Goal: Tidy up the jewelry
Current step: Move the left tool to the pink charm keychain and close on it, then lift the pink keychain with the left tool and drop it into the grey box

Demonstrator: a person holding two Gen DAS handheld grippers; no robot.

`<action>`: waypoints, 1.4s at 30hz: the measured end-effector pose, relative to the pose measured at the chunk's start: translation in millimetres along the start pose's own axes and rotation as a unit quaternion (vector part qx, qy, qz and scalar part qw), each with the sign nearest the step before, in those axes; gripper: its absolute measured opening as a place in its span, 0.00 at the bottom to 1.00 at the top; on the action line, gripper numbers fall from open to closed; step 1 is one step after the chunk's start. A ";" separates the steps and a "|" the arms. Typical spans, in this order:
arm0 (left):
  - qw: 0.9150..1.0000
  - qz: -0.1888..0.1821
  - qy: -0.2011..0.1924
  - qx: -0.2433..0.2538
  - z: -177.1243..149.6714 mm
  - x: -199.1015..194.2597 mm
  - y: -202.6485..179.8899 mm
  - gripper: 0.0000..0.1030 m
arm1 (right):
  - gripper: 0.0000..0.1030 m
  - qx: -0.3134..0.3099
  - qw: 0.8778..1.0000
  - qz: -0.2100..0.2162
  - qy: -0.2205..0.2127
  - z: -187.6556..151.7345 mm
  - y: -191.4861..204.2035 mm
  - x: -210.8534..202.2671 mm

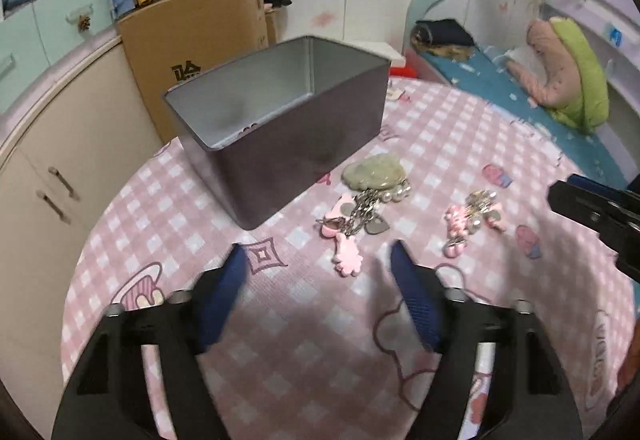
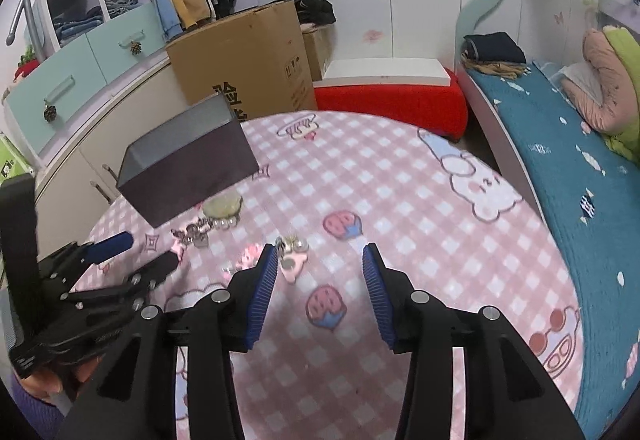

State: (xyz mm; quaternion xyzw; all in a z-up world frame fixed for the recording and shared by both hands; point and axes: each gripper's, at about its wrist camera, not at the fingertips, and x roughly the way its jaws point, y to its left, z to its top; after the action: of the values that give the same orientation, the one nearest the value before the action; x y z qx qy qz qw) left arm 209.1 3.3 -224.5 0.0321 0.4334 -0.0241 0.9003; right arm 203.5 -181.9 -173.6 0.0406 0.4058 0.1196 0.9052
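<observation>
A dark open metal box [image 1: 280,128] stands on the pink checked tablecloth [image 1: 304,340]; it also shows in the right wrist view [image 2: 188,168]. In front of it lie a pale green jade piece [image 1: 374,171] with pearls and a chain-and-pink-charm cluster [image 1: 352,228]. A second pink charm cluster [image 1: 474,218] lies to the right; it also sits by my right gripper's left finger [image 2: 290,254]. My left gripper [image 1: 318,260] is open and empty, just short of the first cluster. My right gripper [image 2: 320,260] is open and empty.
A cardboard box [image 2: 248,60] and a red stool [image 2: 392,104] stand beyond the table's far edge. Cabinets [image 1: 48,168] are on the left. A bed with a blue sheet [image 2: 568,176] runs along the right.
</observation>
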 end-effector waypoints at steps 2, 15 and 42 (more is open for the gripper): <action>1.000 -0.005 0.017 -0.004 0.4 9.7 0.6 0.47 | 0.42 0.003 1.000 0.001 0.001 -5.3 -1.7 0.7; 1.000 -0.026 0.016 0.002 -1.8 4.5 5.7 0.16 | 0.42 -0.007 1.000 -0.011 0.020 -19.8 0.0 15.2; 0.989 -0.144 0.007 -0.035 -21.8 -59.3 47.0 0.16 | 0.15 -0.096 0.995 -0.022 0.026 -15.1 32.4 35.9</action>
State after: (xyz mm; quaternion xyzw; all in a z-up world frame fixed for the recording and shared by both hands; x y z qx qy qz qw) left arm 158.5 52.8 -190.0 -0.0620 0.4401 -0.1380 0.8851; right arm 209.4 -141.9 -204.2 -0.0582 0.4169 0.1386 0.8964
